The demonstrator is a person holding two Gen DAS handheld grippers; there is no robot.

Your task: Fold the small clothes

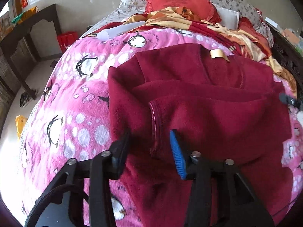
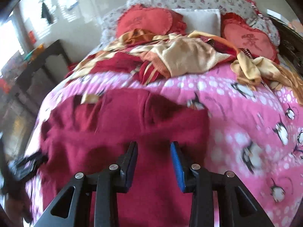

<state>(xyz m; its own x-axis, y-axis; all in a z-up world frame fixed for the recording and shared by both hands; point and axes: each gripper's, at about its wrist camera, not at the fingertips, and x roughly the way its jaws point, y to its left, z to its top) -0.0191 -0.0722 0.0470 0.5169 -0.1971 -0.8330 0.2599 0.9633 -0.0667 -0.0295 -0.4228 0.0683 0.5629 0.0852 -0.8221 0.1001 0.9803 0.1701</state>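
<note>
Left wrist view: left gripper (image 1: 149, 147) jaws parted, nothing pinched. Dark red fleece garment (image 1: 198, 98) lies folded in layers on the bed under and beyond the jaws; a stitched hem edge sits between them, touched by neither blue ribbed pad. Beige tag (image 1: 217, 54) at the garment's far edge. Pink penguin-print blanket (image 1: 75, 87) spreads left of the jaws. The other gripper's black tip shows at the garment's right edge.

Right wrist view, blurred: right gripper (image 2: 153, 160) jaws partly open, empty, over the same garment's near portion, the rest extending ahead and left. Blanket right of the jaws. Red heart-shaped cushions (image 2: 149, 21) far ahead.
</note>
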